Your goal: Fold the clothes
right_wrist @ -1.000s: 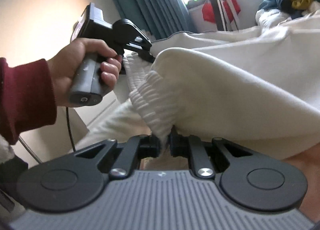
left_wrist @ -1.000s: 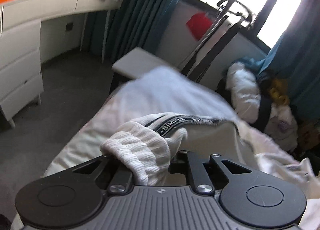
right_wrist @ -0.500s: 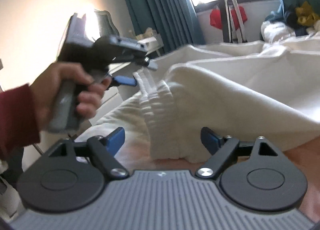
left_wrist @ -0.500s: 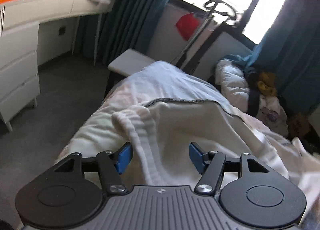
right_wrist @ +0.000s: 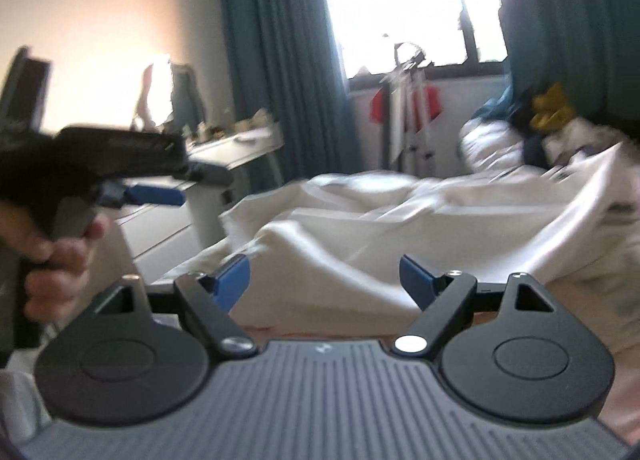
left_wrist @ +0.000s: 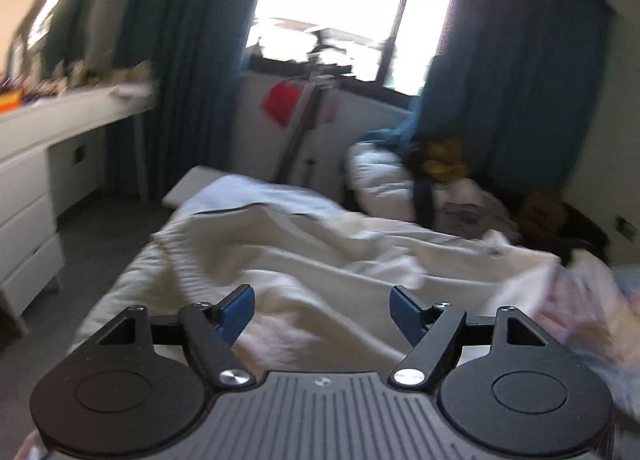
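Observation:
A cream-white garment (left_wrist: 304,256) lies spread on the bed, its ribbed hem toward the left edge; it also shows in the right wrist view (right_wrist: 360,236). My left gripper (left_wrist: 322,310) is open and empty above the garment's near part. My right gripper (right_wrist: 324,278) is open and empty, just short of the garment's near fold. The left gripper also appears at the left of the right wrist view (right_wrist: 156,194), held in a hand, blue pads apart. Both views are blurred by motion.
A white desk with drawers (left_wrist: 36,164) runs along the left wall. A drying rack with a red item (left_wrist: 298,116) stands under the window. A heap of bedding and clothes (left_wrist: 432,184) lies at the back right. Grey floor (left_wrist: 100,236) is left of the bed.
Both grippers were shut on the garment's ribbed hem a second ago. They opened, let it drop onto the bed, and have pulled back and up from it.

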Demonstrator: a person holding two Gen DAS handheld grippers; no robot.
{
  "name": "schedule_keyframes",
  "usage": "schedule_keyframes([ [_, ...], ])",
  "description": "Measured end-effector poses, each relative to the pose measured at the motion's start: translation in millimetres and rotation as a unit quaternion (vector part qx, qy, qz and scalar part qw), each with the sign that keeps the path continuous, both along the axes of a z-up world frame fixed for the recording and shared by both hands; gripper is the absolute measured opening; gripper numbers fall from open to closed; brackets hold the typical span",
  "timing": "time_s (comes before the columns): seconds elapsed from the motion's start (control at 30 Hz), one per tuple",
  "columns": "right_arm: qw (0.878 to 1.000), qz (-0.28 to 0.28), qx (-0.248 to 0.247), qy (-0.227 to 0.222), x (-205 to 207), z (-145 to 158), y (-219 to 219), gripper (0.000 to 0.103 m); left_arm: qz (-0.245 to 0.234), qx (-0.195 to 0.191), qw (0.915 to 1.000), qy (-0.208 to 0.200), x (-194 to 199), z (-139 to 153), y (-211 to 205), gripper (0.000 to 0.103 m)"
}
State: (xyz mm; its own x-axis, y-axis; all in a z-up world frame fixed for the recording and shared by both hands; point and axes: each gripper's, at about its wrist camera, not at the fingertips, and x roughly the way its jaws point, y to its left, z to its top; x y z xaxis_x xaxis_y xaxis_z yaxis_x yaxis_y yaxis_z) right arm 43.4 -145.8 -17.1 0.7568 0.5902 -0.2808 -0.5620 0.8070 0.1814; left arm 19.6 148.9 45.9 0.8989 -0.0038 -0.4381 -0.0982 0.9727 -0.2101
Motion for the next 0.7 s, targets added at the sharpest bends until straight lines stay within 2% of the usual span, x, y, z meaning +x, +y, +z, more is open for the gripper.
schedule_keyframes([
  [0.13, 0.999, -0.040, -0.013, -0.019, 0, 17, -45, 0.083, -0.040, 0.013, 0.9990, -0.010, -15, -1, -62, 0.076],
  [0.23, 0.997, -0.073, -0.024, -0.032, 3, 29, -79, 0.083, -0.067, 0.025, 0.9973, -0.012, -16, -14, -103, 0.076],
  [0.3, 0.995, -0.088, -0.034, -0.046, 1, 32, -98, 0.083, -0.072, 0.018, 0.9971, -0.014, -15, -24, -120, 0.077],
  [0.4, 0.989, -0.117, -0.056, -0.069, -1, 25, -122, 0.084, -0.081, 0.022, 0.9964, -0.012, -7, -46, -141, 0.077],
  [0.47, 0.989, -0.130, -0.032, -0.056, -2, 13, -142, 0.084, -0.088, 0.025, 0.9957, -0.010, -1, -60, -154, 0.075],
  [0.53, 0.990, -0.139, -0.008, -0.021, 5, 2, -158, 0.084, -0.093, 0.037, 0.9950, 0.002, 8, -75, -164, 0.075],
  [0.63, 0.986, -0.166, -0.015, 0.014, 18, -5, -164, 0.083, -0.102, 0.059, 0.9929, 0.017, 26, -88, -171, 0.075],
  [0.7, 0.984, -0.176, -0.007, 0.015, 19, -4, -167, 0.083, -0.106, 0.072, 0.9915, 0.024, 39, -92, -175, 0.075],
])
